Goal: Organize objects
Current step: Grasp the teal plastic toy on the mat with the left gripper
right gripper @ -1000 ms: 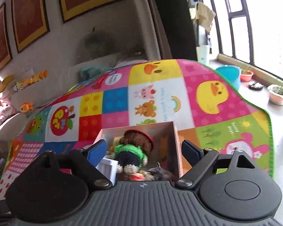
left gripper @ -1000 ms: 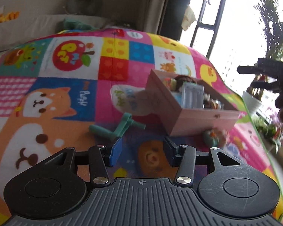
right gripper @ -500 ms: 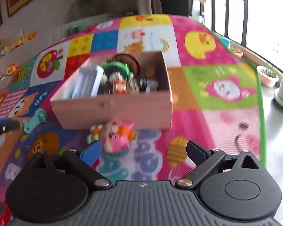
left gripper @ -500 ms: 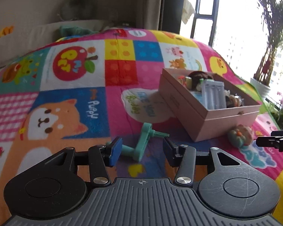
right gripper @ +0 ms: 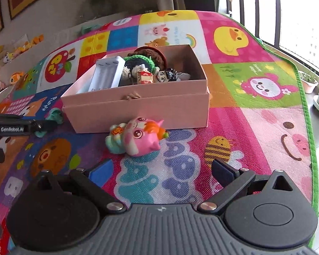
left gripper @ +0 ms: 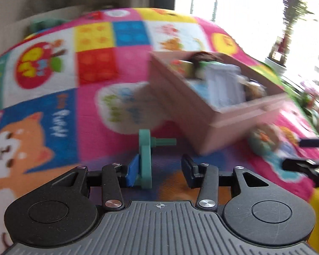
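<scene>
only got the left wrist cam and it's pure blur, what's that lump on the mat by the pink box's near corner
Observer: A pink cartoon animal figurine, lying on its side on the mat in front of the pink box.
Operator: is the right tool on it yet
Observer: No. The right tool is short of it. Its jaws have just been opening, with nothing between them.
Operator: what's the white thing in the box
Observer: A white battery charger, propped at the box's left end as the right wrist view shows it.

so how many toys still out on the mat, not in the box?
2: teal toy between the left gripper jaws; pink figurine in front of the box. The box may hide others.
</scene>
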`<state>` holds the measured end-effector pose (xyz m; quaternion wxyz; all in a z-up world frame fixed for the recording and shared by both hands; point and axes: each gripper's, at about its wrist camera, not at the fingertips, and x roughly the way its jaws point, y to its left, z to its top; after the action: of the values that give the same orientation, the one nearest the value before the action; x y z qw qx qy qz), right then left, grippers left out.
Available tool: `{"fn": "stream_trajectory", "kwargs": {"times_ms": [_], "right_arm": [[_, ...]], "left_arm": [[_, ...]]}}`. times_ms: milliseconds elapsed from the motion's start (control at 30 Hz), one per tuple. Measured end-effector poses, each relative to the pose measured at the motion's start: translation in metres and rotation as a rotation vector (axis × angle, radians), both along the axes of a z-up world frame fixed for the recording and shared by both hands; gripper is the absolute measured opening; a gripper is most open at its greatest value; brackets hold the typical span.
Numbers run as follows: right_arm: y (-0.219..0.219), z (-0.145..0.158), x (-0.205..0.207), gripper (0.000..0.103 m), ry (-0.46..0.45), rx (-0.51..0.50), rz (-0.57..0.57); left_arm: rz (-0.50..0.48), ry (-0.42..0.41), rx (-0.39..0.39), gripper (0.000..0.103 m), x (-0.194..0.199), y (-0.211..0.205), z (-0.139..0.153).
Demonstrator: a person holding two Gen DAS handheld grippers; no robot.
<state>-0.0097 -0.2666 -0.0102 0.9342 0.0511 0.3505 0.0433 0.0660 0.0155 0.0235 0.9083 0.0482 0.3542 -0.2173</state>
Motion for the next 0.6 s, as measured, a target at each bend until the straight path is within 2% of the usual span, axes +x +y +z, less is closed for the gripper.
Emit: {"fn": "stream_trajectory", "kwargs": {"times_ms": [100, 233, 300, 367, 433, 600], "right_arm": [[0.0, -0.001, 0.001, 0.099, 0.002, 0.003, -0.001], [-0.001, -0.001, 0.001, 0.099, 0.003, 0.007, -0.002], [0.0, -0.001, 0.001, 0.099, 0.002, 0.005, -0.001], [0.0, -0.001, 0.0, 0.099, -0.002, 0.002, -0.001], [0.0, -0.002, 0.0, 0.1, -0.003, 0.0, 0.001], [0.004, -0.002, 0.004, 0.1, 0.007, -0.013, 0.023]], "left_arm": [[-0.04, 0.019, -0.025, 0.046, -0.009, -0.008, 0.002], [0.046, -0.028, 0.035, 0.045, -0.004, -0.015, 0.0], [0.075, -0.011, 0.062, 0.044, 0.003, -0.017, -0.005], [0.079, -0.001, 0.064, 0.04, 0.004, -0.017, -0.007], [0.079, 0.002, 0.074, 0.027, -0.001, -0.018, -0.006], [0.048, 0.069, 0.001, 0.026, -0.028, -0.014, -0.002]]}}
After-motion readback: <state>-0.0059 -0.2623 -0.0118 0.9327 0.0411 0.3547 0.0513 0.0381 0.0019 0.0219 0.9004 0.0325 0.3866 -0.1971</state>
